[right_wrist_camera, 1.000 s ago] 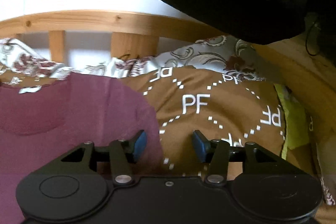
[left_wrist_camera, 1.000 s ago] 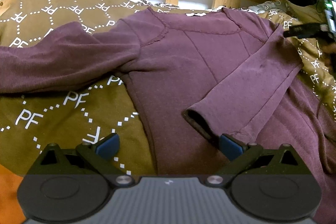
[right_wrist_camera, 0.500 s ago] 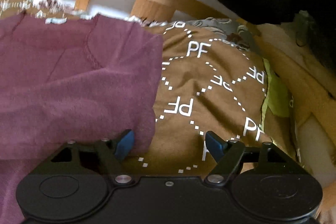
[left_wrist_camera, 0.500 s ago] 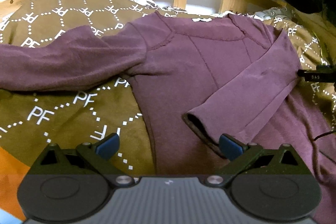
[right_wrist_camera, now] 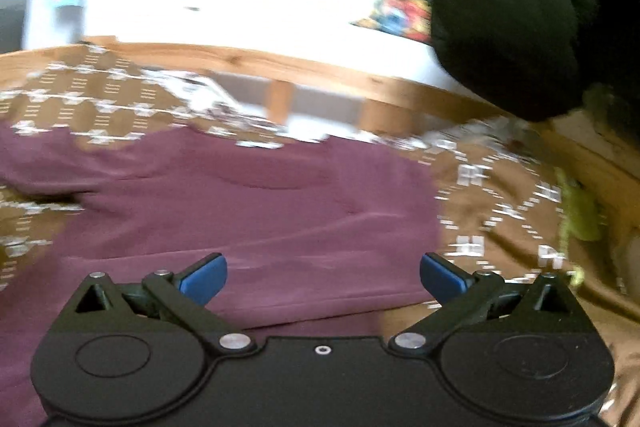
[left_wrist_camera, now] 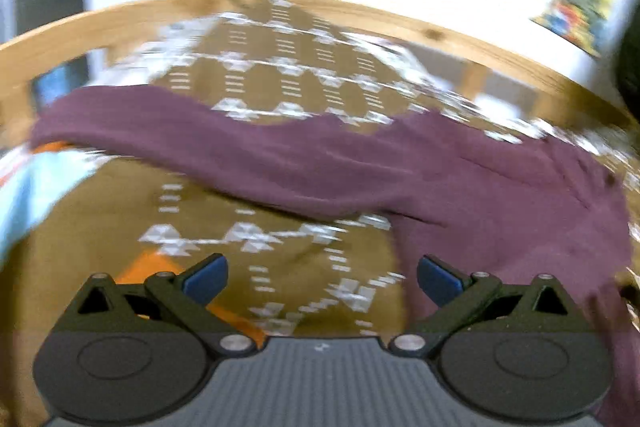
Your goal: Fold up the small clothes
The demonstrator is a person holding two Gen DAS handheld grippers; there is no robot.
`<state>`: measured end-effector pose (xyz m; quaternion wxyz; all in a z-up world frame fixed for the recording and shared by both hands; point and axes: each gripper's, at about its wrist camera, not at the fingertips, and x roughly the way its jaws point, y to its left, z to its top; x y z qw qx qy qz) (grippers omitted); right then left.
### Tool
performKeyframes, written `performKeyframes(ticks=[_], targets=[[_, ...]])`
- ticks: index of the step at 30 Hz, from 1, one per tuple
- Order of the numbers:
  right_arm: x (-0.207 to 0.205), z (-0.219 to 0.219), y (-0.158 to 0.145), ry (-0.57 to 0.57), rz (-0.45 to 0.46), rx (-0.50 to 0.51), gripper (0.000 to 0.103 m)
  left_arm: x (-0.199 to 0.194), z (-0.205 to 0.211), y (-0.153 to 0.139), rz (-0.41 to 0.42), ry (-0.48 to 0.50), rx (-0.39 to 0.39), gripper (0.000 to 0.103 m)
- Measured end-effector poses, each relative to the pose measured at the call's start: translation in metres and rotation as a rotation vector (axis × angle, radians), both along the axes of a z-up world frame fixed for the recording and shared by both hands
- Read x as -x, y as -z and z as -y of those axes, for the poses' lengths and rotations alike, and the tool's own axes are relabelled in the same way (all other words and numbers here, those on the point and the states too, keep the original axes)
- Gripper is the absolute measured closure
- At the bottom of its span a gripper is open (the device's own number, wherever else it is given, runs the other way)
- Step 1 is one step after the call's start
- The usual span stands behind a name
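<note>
Both of your views are motion-blurred, so the blanket [left_wrist_camera: 280,239] print and the shirt seams are hard to read. The maroon shirt [right_wrist_camera: 240,211] lies flat on the brown blanket, its right sleeve folded across the body; in the left view its left sleeve [left_wrist_camera: 168,135] stretches toward 10 o'clock and the body is cut off at 4 o'clock. Your left gripper [left_wrist_camera: 322,277] and right gripper [right_wrist_camera: 323,277] both stand wide apart, holding nothing. Half a second ago the left view faced the torso; it now faces the outstretched sleeve, and the right fingers have spread further.
</note>
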<state>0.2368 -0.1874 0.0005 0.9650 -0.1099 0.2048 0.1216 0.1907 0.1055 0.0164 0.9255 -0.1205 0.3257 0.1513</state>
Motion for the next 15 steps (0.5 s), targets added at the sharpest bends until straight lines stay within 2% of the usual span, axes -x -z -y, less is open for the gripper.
performKeyframes(ticks=[2,4,7,12,15], targets=[[0.018,-0.016,0.002,-0.055,-0.009,0.002,0.001,0.008,-0.019,-0.003,0.046,-0.052,-0.043,0.001],[0.036,-0.030,0.003,-0.099,-0.006,0.003,0.001,0.012,-0.038,-0.005,0.130,-0.103,-0.102,0.001],[0.057,-0.044,0.004,-0.136,-0.013,-0.005,0.001,0.008,-0.066,-0.007,0.190,-0.146,-0.110,0.001],[0.081,-0.054,0.001,-0.203,-0.021,-0.003,0.001,-0.009,-0.106,-0.013,0.204,-0.218,-0.132,0.001],[0.086,-0.052,-0.002,-0.215,-0.017,0.001,0.001,-0.016,-0.130,-0.012,0.184,-0.223,-0.091,0.001]])
